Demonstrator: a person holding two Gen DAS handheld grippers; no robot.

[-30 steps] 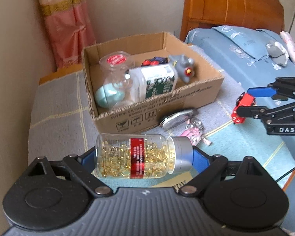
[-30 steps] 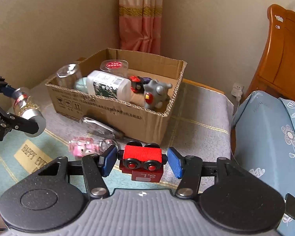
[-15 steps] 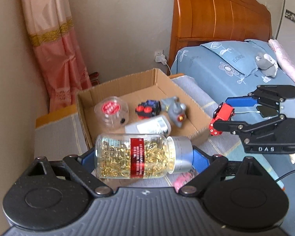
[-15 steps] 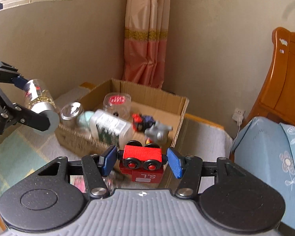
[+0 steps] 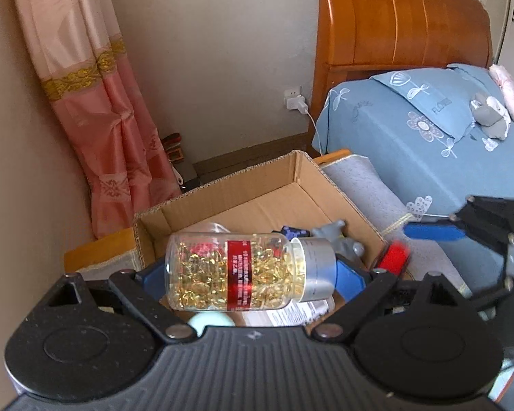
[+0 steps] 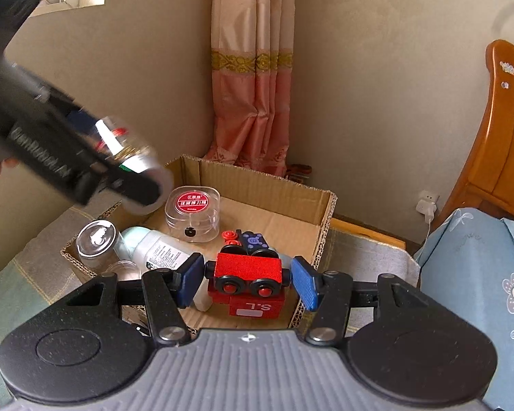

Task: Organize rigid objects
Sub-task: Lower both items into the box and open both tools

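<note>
A: What is getting lost from sight here?

B: The cardboard box [image 6: 257,205] is being cut off along its near wall by the right gripper [image 6: 246,282]. In the left wrist view the left gripper [image 5: 250,272] is covering most of the box floor, so only scraps of the contents are peeking out. From the right wrist view the left gripper is smearing into a dark blur at the upper left, and only the silver cap of the capsule bottle [image 5: 233,270] is reading clearly there.

A: And the tongs?

B: The left pair is clamping the capsule bottle end to end, lying sideways above the box. The right pair's jaws are opening; the red toy train [image 6: 246,282] is sitting between the blue pads with a slim gap showing at each side, right above the box interior.

A: What is lying inside?

B: A white bottle [image 6: 161,253], a clear round case [image 6: 192,214] with a red label, a glass jar [image 6: 96,243], and a small blue toy behind the train, partly hidden.

A: The surroundings?

B: The box is resting on a grey checked cloth [image 6: 359,257]. A blue flowered bed [image 5: 428,137] with a wooden headboard [image 5: 394,27] is standing beside it, and a pink curtain [image 6: 253,68] is hanging in the corner.
</note>
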